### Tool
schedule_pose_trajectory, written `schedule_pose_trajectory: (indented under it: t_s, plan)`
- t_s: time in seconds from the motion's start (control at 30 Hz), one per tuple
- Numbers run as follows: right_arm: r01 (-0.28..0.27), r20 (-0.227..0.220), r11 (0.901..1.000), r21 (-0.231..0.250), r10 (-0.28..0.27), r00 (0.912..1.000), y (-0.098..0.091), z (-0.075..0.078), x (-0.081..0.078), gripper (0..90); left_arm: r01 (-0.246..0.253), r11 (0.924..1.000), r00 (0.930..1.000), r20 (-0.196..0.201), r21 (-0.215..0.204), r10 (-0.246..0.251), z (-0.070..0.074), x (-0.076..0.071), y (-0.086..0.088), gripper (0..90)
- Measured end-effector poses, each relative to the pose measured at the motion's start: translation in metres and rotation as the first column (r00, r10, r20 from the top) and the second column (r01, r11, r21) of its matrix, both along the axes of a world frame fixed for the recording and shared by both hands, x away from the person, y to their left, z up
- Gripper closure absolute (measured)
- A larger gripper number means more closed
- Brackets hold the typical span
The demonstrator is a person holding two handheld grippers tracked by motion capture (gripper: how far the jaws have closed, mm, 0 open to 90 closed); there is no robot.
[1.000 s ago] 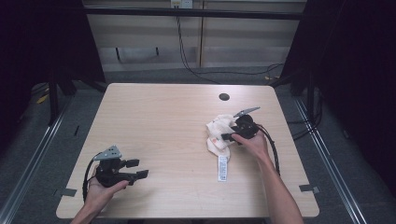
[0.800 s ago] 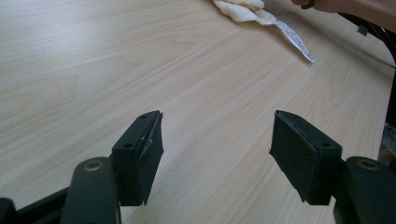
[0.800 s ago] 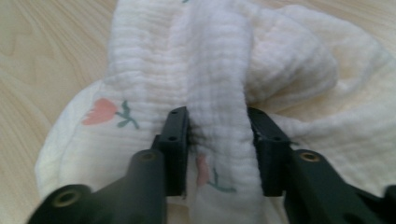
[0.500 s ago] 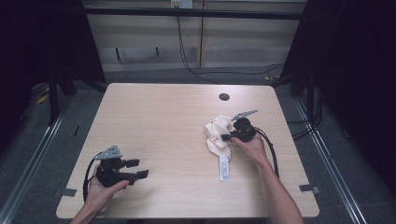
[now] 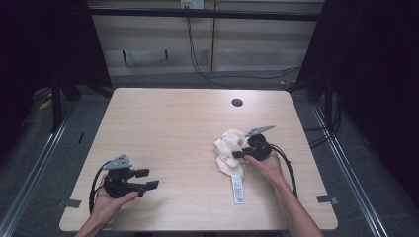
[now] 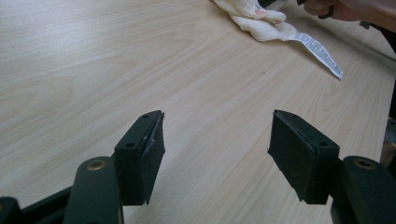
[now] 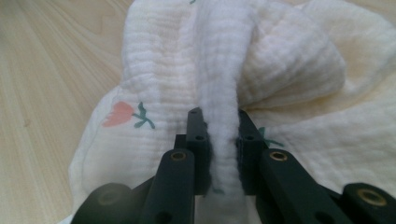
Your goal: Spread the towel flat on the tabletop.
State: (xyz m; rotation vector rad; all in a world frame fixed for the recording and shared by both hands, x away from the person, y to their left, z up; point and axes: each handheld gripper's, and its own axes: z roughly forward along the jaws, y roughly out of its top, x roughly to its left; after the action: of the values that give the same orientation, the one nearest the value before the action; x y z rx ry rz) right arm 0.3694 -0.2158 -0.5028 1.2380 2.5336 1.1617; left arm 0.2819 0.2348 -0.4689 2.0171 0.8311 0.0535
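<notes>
A cream muslin cloth (image 5: 227, 147) with small flower prints lies crumpled on the right half of the wooden table (image 5: 173, 118), and a long white label (image 5: 237, 188) trails from it toward the near edge. My right gripper (image 5: 237, 154) has just been closing. In the right gripper view its jaws stand shut on a raised fold of the cloth (image 7: 224, 70), with the right gripper (image 7: 219, 119) pinching that fold upright. My left gripper (image 5: 148, 179) rests at the near left, held in a hand. The left gripper (image 6: 215, 140) is open over bare wood, far from the cloth (image 6: 254, 16).
A round dark cable hole (image 5: 237, 102) sits in the table's far right part. Black cables trail from both grippers over the near edge. Metal frame rails run along both sides of the table, with dark floor beyond.
The right gripper's jaws went from wide apart to shut on a fold of the cloth, and the hand shifted a little, bunching the cloth. The left hand stayed put.
</notes>
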Motion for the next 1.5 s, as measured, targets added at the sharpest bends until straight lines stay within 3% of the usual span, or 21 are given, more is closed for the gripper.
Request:
schedule_pose_trajectory:
  t_s: [0.27,0.43,0.53,0.6,0.7,0.97,1.1,1.17,1.23,1.33,1.4,1.43,1.5]
  plan:
    - [-0.031,0.01,0.9992,-0.027,0.031,0.9995,0.021,0.002,-0.023,80.6,-0.011,0.9999,0.9999,-0.002,0.013,0.011,0.0,0.0,-0.001,37.9]
    - [-0.035,0.019,0.9991,-0.025,0.035,0.9992,0.029,0.002,-0.033,80.7,-0.046,0.9989,0.9989,-0.011,0.011,0.046,0.0,0.001,0.0,39.8]
    - [-0.004,0.007,0.9999,0.014,0.004,1.0,0.034,0.0,-0.041,80.7,-0.043,0.9991,0.999,-0.007,0.003,0.043,0.0,0.002,0.002,38.0]
    - [-0.005,0.012,0.9999,0.009,0.005,0.9999,0.037,0.0,-0.043,80.7,-0.043,0.9991,0.9991,-0.007,0.002,0.043,0.001,0.003,0.002,37.2]
    - [-0.013,0.024,0.9999,-0.009,0.013,0.9996,0.053,0.001,-0.05,80.7,-0.033,0.9994,0.9994,-0.004,-0.003,0.033,0.001,0.002,0.002,36.6]
    - [-0.053,0.022,0.9981,0.032,0.052,0.9984,0.079,-0.002,-0.055,79.2,-0.027,0.9996,0.9996,-0.003,-0.004,0.026,0.001,0.002,0.002,36.0]
    - [-0.081,0.024,0.9964,0.026,0.08,0.9965,0.087,0.0,-0.058,69.8,-0.024,0.9997,0.9997,-0.003,-0.002,0.024,0.001,0.001,0.002,36.1]
    - [-0.09,0.041,0.9955,0.027,0.089,0.9952,0.088,0.003,-0.058,58.4,-0.026,0.9996,0.9997,-0.001,-0.004,0.026,0.001,0.001,0.002,36.1]
    - [-0.099,0.051,0.9946,0.032,0.097,0.994,0.086,0.005,-0.058,55.7,-0.026,0.9996,0.9997,-0.002,-0.006,0.026,0.001,0.001,0.002,36.0]
    - [-0.097,0.099,0.9937,0.057,0.091,0.991,0.076,0.024,-0.061,45.3,-0.03,0.9995,0.9995,-0.007,-0.007,0.03,0.001,0.001,0.002,36.0]
    - [-0.083,0.111,0.9954,0.048,0.077,0.9909,0.074,0.03,-0.064,43.0,-0.03,0.9995,0.9995,-0.008,-0.007,0.03,0.001,0.001,0.002,36.0]
    - [-0.062,0.141,0.9971,0.043,0.056,0.9884,0.067,0.04,-0.07,38.9,-0.031,0.9995,0.9995,-0.008,-0.007,0.031,0.001,0.0,0.002,36.0]
    - [-0.087,0.147,0.9941,0.065,0.077,0.9862,0.063,0.047,-0.077,43.8,-0.02,0.9998,0.9997,-0.011,-0.003,0.02,0.001,0.0,0.001,36.0]
